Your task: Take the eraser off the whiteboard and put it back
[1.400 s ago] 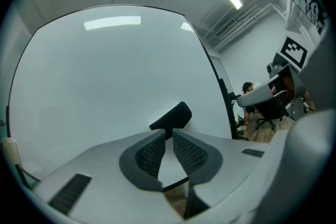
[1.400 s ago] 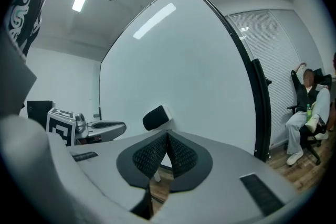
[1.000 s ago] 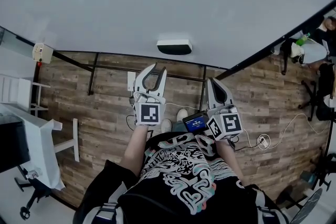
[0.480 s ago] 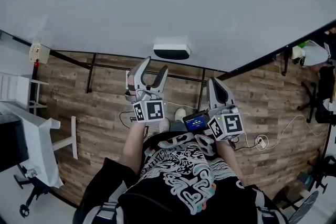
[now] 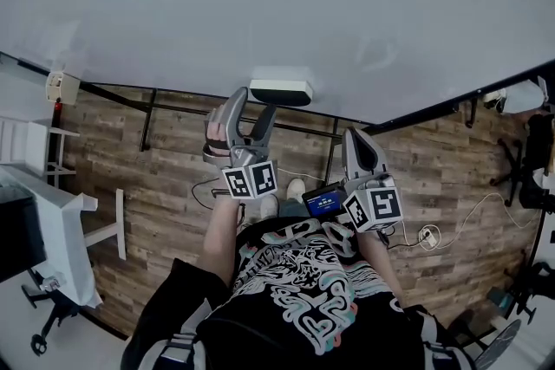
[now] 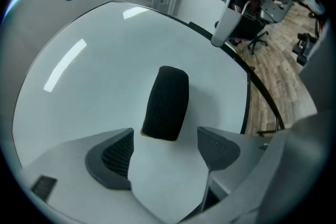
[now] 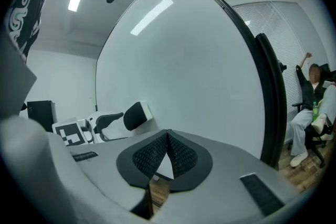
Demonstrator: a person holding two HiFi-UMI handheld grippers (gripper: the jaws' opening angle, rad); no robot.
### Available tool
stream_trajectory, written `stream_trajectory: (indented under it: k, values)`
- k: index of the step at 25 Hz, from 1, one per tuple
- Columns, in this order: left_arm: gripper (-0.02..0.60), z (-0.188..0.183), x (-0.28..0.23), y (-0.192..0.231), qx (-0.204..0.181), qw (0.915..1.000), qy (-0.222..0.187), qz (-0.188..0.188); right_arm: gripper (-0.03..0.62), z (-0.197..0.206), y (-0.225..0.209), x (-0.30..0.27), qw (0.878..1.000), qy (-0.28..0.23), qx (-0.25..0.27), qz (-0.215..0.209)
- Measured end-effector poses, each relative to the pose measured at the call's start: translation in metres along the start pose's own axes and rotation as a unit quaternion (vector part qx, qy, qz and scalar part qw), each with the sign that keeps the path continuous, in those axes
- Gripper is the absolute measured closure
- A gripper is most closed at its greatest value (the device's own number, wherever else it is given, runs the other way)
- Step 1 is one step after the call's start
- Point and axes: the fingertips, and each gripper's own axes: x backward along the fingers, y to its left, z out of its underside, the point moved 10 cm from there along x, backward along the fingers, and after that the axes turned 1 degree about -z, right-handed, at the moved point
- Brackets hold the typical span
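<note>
Watching the head view: the left gripper (image 5: 251,110) is raised to the whiteboard (image 5: 260,4), with the eraser (image 5: 282,91) stuck on the board at its tips. The left gripper view shows the left gripper (image 6: 167,149) with its jaws wide apart; they have just been opening. The eraser (image 6: 167,103), dark felt side out, sits flat on the whiteboard (image 6: 94,76), tilted a little off upright. Its near end reaches in line with the gap between the two pads (image 6: 118,157), and neither pad touches it. How far ahead of the pad tips it lies I can't judge well through this wide lens.

The right gripper (image 5: 360,147) is held lower, near the person's chest. Its own view shows the right gripper (image 7: 167,157) with jaws pressed together and nothing between them. The same view catches the eraser (image 7: 135,114) on the whiteboard (image 7: 184,60), off to the left.
</note>
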Motion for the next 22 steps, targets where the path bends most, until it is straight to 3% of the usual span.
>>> stream_trajectory:
  k: [3,13,22]
  values:
    - [0.191,0.000,-0.002,-0.001,-0.045,0.9988,0.009,-0.017,0.571,-0.003,-0.002,-0.001,1.000,-0.001,0.003,-0.001]
    - [0.178,-0.006,-0.012,-0.001,-0.114,0.9930,0.006,-0.031,0.571,-0.003,-0.003,-0.007,1.000,0.003,0.000,-0.005]
    - [0.183,-0.004,-0.026,-0.004,-0.114,0.9930,0.007,-0.028,0.571,0.001,-0.016,-0.011,1.000,0.006,-0.003,0.002]
